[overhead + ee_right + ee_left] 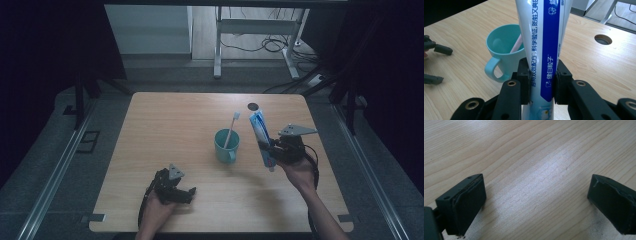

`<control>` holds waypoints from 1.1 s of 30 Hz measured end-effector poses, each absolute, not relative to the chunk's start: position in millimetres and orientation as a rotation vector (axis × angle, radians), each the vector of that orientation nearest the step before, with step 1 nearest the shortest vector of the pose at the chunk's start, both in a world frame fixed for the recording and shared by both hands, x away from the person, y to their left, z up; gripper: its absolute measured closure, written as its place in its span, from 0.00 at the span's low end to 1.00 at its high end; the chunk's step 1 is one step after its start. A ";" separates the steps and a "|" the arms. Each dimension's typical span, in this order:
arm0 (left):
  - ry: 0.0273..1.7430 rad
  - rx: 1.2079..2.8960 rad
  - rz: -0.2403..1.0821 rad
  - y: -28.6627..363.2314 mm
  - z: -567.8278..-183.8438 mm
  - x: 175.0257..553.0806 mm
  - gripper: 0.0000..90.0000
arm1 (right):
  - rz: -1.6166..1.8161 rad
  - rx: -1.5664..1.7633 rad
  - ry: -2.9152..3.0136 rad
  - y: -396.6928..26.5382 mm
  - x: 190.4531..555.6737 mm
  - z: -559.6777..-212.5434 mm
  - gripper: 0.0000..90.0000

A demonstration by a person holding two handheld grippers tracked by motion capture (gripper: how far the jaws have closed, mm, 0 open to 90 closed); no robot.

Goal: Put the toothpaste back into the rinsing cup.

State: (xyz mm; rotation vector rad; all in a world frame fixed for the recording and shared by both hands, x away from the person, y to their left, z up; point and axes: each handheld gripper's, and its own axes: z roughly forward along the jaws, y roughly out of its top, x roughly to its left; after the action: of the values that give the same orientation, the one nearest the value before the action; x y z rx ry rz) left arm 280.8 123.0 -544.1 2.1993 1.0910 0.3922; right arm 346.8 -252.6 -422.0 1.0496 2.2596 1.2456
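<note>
Holding over table near its right edge: mug beside, toothpaste tube clamped low by right gripper. Light, soft, slick (grip near cap end). Left gripper jaws apart, empty.

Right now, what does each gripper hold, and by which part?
The right gripper clamps the blue-and-white toothpaste tube near its lower, cap end. The left gripper holds nothing.

A wooden table stands on grey floor, with white desk legs and cables behind.
</note>
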 end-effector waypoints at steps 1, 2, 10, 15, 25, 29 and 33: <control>1.091 2.199 0.392 123.0 -544.1 280.7 0.02 | 1.250 1.050 2.258 -251.8 347.0 -421.7 0.80; 1.090 2.200 0.392 123.0 -544.1 280.8 0.02 | 1.252 1.048 2.258 -251.1 347.3 -421.4 0.80; 1.091 2.199 0.392 123.0 -544.1 280.8 0.02 | 1.291 1.035 2.240 -244.4 349.9 -417.8 0.80; 1.089 2.199 0.392 123.1 -544.2 280.9 0.02 | 1.315 1.028 2.233 -240.2 352.2 -415.0 0.80; 1.091 2.198 0.391 123.0 -544.2 280.8 0.02 | 1.332 1.012 2.224 -230.3 358.6 -409.2 0.80; 1.092 2.197 0.391 123.0 -544.2 280.8 0.02 | 1.346 1.008 2.220 -226.1 360.8 -407.2 0.80; 1.089 2.201 0.391 123.2 -544.1 280.9 0.02 | 1.355 1.009 2.216 -222.9 363.9 -405.8 0.80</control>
State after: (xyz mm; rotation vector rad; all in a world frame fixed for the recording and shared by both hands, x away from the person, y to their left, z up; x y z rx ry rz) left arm 280.9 123.2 -544.1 2.2014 1.0887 0.3907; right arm 363.9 -222.9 -405.8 1.0090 2.2156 1.3547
